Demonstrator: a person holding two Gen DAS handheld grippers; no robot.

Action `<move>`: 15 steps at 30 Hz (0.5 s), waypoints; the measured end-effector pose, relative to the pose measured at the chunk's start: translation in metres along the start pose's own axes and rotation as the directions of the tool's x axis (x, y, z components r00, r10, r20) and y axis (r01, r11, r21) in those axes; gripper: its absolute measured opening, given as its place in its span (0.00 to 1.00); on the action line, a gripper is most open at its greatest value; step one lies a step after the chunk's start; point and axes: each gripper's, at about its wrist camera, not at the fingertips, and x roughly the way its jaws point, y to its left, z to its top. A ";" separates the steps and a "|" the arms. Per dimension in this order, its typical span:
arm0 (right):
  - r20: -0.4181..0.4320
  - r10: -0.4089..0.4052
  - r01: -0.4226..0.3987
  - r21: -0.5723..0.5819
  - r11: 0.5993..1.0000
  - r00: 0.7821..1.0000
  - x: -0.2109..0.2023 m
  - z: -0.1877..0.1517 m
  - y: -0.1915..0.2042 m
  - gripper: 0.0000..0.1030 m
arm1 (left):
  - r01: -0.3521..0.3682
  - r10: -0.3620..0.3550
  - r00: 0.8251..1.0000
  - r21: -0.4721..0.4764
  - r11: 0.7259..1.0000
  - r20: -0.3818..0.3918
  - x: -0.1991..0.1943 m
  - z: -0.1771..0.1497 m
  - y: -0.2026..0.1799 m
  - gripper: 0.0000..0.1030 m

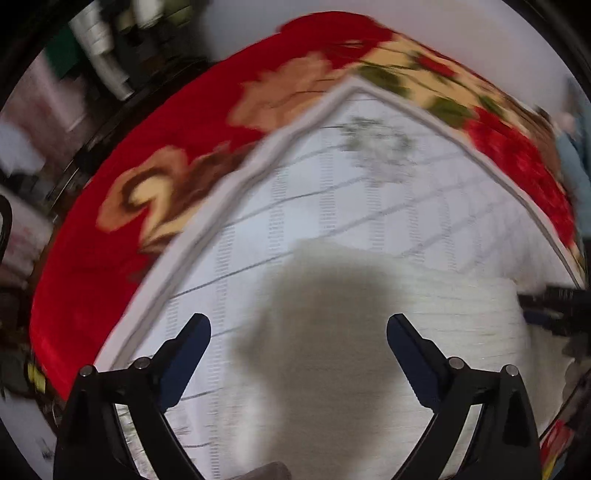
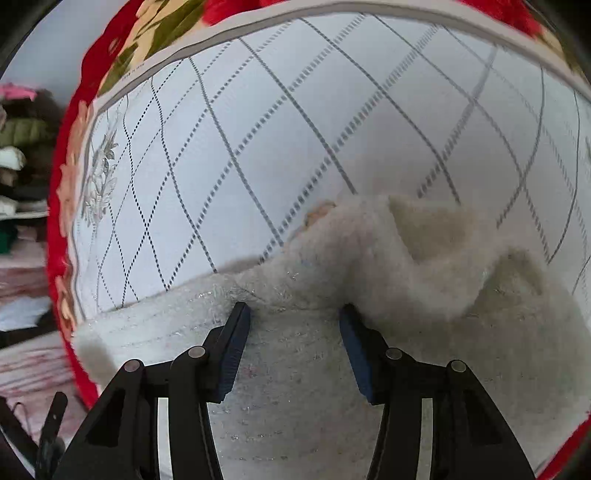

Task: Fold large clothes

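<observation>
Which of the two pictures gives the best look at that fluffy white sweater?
The right wrist view: the white sweater fills the foreground, sharp enough to show fuzzy pile and glittery threads. In the left wrist view the sweater is only a blurred pale patch, partly under a dark shadow.

Mattress (image 2: 332, 110) fills both views, white w/ grey dashed diamond quilting, grey flower motif near one corner, pale piping round the edge. Under it a red blanket (image 1: 92, 258) w/ peach and cream flowers, green leaves, sticking out past the mattress on the sides seen. White wall (image 1: 461, 33) behind. Left wrist view: dark clutter on the left, blurred, can't tell what. Right wrist view: stack of folded clothes (image 2: 22, 155) far left, pinkish floor (image 2: 26, 369) below. Light soft, even.
</observation>
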 end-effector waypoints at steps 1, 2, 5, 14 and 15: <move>0.000 0.028 -0.028 0.011 1.000 1.000 -0.008 0.000 -0.003 0.53 | 0.024 -0.024 1.000 0.034 0.999 0.000 -0.002 0.001 -0.021 0.95; 0.018 0.096 -0.097 0.050 0.994 0.995 -0.023 -0.004 -0.014 0.53 | 0.054 -0.054 0.999 0.061 0.997 0.002 -0.004 0.001 -0.039 0.95; 0.103 0.192 -0.207 0.166 0.964 0.976 -0.067 -0.027 -0.060 0.53 | 0.119 -0.117 0.993 0.153 0.981 -0.024 -0.001 -0.003 -0.098 0.95; 0.156 0.102 -0.166 0.486 0.858 0.982 -0.086 -0.144 -0.206 0.58 | 0.032 0.007 0.992 0.300 0.953 -0.128 0.089 -0.024 -0.183 1.00; 0.146 0.121 -0.179 0.506 0.844 0.982 -0.079 -0.154 -0.215 0.58 | 0.051 -0.010 0.990 0.280 0.959 -0.143 0.090 -0.020 -0.180 1.00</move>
